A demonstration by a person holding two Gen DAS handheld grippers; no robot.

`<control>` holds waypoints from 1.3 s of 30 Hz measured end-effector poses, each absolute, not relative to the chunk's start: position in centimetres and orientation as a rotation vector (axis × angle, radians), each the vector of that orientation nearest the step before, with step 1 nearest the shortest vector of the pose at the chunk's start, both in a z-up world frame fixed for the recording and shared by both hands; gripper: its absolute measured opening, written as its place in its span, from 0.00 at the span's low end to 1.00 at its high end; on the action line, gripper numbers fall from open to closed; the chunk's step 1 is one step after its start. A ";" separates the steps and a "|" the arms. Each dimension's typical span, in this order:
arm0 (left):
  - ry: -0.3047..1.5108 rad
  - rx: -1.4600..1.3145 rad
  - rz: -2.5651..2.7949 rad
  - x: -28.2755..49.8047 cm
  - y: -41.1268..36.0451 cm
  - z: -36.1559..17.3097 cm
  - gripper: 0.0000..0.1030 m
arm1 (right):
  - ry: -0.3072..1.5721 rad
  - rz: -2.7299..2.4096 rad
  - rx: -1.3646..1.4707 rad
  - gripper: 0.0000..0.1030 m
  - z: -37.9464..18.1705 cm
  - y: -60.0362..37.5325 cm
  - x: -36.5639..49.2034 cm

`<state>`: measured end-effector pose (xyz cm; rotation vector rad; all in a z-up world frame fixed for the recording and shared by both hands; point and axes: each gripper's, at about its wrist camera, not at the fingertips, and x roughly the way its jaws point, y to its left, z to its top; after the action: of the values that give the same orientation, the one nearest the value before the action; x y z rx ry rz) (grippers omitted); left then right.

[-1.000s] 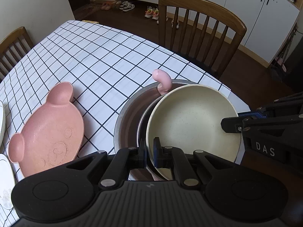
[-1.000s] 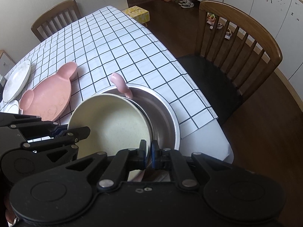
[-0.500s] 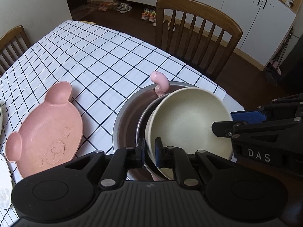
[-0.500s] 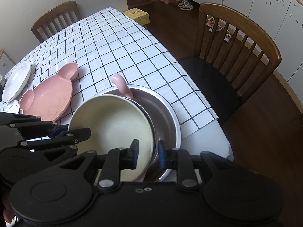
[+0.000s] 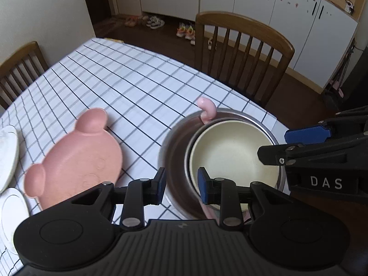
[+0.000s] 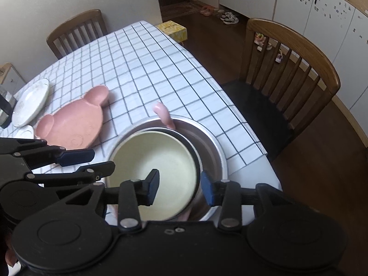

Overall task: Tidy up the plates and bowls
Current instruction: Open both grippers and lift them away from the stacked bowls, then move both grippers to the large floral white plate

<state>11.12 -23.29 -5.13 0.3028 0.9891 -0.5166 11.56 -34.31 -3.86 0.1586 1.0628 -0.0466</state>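
At the checked table's near corner, the cream bowl [image 5: 232, 151] sits nested inside the steel bowl [image 5: 176, 161], likely light, rigid and best pinched at its rim, both left gripper [image 5: 180, 185] and right gripper [image 6: 179, 187] spread apart.

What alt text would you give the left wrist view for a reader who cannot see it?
The open left gripper hovers at the near rim of a cream bowl nested in a steel bowl on a checked tablecloth. A pink bear-shaped plate lies to the left, and the right gripper reaches in from the right.
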 end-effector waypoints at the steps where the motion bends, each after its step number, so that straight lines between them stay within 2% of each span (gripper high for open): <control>1: 0.984 0.294 -0.515 11.1 -22.9 -4.8 0.27 | 1.059 -0.037 0.156 0.40 -3.5 -34.0 11.5; 7: 0.920 0.271 -0.477 10.6 -20.4 -2.7 0.28 | 1.016 0.013 0.121 0.47 -1.6 -31.7 11.4; 13: 0.872 0.217 -0.423 10.6 -17.2 -0.7 0.29 | 0.976 0.077 0.108 0.48 0.3 -29.5 11.8; 15: 0.856 0.192 -0.400 10.6 -16.0 0.0 0.37 | 0.955 0.100 0.096 0.49 1.0 -28.6 12.0; 16: 0.842 0.177 -0.385 10.6 -15.4 0.3 0.48 | 0.946 0.113 0.088 0.49 1.3 -28.1 12.1; 17: 0.824 0.168 -0.361 10.5 -14.7 0.7 0.55 | 0.936 0.125 0.081 0.51 1.7 -27.6 12.2; 22: 0.779 0.138 -0.300 10.6 -11.4 2.1 0.58 | 0.892 0.188 0.078 0.56 3.3 -25.5 13.2; 27: 0.748 0.091 -0.206 11.2 -7.6 3.1 0.71 | 0.854 0.264 0.051 0.62 4.6 -22.5 14.6; 31: 0.743 0.051 -0.144 12.0 -4.7 3.4 0.72 | 0.831 0.326 0.038 0.72 5.5 -20.0 16.4; 39: 0.733 -0.009 -0.002 14.8 0.0 3.1 0.74 | 0.800 0.432 -0.031 0.87 6.0 -14.7 21.3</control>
<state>14.77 0.03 3.12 -0.0086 0.7333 -0.0025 21.35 -14.69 5.96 -0.0308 0.8000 0.4323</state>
